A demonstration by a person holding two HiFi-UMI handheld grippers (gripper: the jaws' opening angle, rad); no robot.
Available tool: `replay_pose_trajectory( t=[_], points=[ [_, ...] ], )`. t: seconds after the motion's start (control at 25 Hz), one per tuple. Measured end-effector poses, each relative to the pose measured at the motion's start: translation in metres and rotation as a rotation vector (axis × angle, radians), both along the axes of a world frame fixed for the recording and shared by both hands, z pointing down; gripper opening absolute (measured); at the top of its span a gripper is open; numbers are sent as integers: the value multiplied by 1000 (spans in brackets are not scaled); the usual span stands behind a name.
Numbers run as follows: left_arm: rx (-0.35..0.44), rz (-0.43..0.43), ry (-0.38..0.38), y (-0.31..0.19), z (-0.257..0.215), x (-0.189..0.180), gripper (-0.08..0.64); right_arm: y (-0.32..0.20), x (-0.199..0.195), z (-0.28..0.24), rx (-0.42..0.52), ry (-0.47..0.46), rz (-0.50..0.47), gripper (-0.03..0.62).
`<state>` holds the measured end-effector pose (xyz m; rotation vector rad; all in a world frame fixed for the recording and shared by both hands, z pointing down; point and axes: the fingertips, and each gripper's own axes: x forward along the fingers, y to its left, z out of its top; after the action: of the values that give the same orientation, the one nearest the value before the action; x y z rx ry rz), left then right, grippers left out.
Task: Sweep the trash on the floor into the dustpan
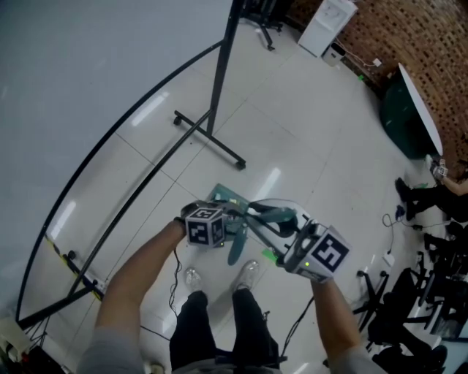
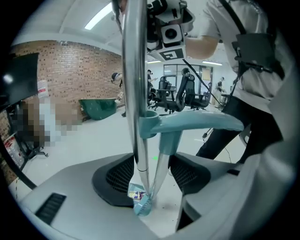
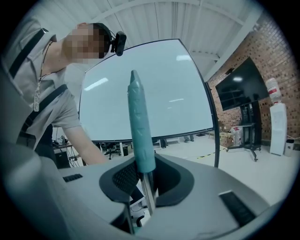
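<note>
My left gripper [image 1: 235, 221] [image 2: 152, 176] is shut on the slanted teal stem of the dustpan handle [image 2: 164, 159], and the broom's metal pole [image 2: 133, 84] runs through the same gap. Down past the jaws, a teal brush end [image 2: 143, 205] rests on the floor beside a colourful wrapper [image 2: 135, 192]. My right gripper [image 1: 289, 235] [image 3: 147, 180] is shut on the broom pole [image 3: 149, 192], just under its teal grip [image 3: 140, 126]. In the head view the teal dustpan [image 1: 223, 196] lies on the floor in front of the person's shoes [image 1: 248, 274].
A black curved screen frame on a floor stand [image 1: 212, 139] crosses the left and centre. Office chairs and cables [image 1: 409, 307] crowd the right. A green object [image 1: 402, 117] and a white appliance [image 1: 327, 22] stand by the brick wall.
</note>
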<state>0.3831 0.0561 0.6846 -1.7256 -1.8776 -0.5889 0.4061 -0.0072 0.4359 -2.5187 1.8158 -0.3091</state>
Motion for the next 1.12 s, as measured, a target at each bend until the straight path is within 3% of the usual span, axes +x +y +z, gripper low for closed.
replay_pose_trajectory(
  t=[0.36, 0.52, 0.84, 0.92, 0.96, 1.12],
  points=[
    [-81, -41, -70, 0, -1, -4, 201, 1, -6, 1, 3, -3, 14, 71],
    [-73, -85, -102, 1, 0, -4, 201, 2, -7, 2, -3, 8, 27, 71],
    [-41, -275, -136, -29, -1, 9, 239, 6, 9, 10, -48, -5, 108, 74],
    [-45, -353, -152, -45, -10, 11, 239, 10, 13, 13, -71, -25, 144, 220],
    [-55, -396, -160, -52, -17, 12, 239, 12, 13, 14, -81, -33, 157, 252],
    [-124, -563, -174, -81, -56, 6, 204, 32, 2, 13, -127, -66, 208, 279]
  ],
)
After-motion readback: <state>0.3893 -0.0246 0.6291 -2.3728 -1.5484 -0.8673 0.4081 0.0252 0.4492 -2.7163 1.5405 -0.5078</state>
